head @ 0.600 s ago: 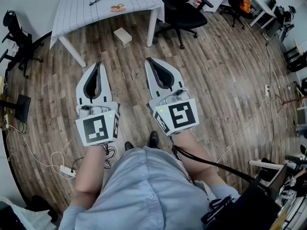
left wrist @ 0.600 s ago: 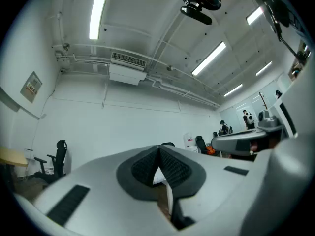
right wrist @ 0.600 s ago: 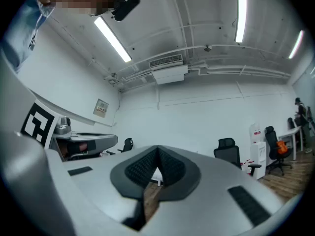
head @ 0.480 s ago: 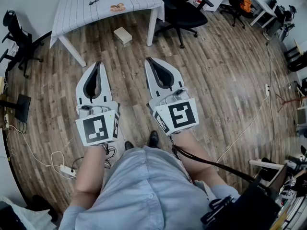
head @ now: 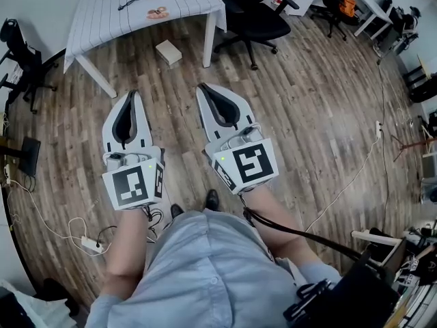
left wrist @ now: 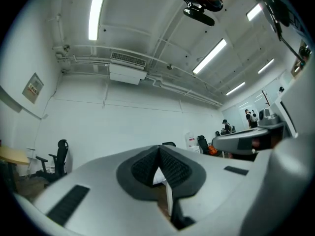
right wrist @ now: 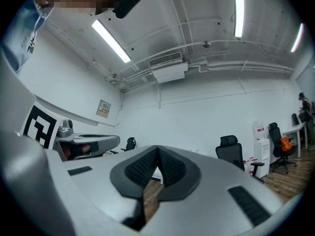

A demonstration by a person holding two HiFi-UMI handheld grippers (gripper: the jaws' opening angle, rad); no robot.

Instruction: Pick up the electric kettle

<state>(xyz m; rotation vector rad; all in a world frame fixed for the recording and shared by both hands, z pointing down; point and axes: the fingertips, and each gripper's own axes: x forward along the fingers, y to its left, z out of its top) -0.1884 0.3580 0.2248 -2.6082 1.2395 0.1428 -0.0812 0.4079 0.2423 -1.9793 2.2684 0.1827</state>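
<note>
As I bring the left gripper (head: 131, 94) and the right gripper (head: 203, 87), both clenched on nothing, slightly nearer to the far white table (head: 102, 18) than a moment ago, no electric kettle shows in any view, so I must find it first.

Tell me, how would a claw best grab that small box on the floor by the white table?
Probably from above, pinching two opposite sides. The box lies flat on the floor, clear of the table leg, so its top and sides look free. The left claw and right claw are shut, so one must open first.
</note>
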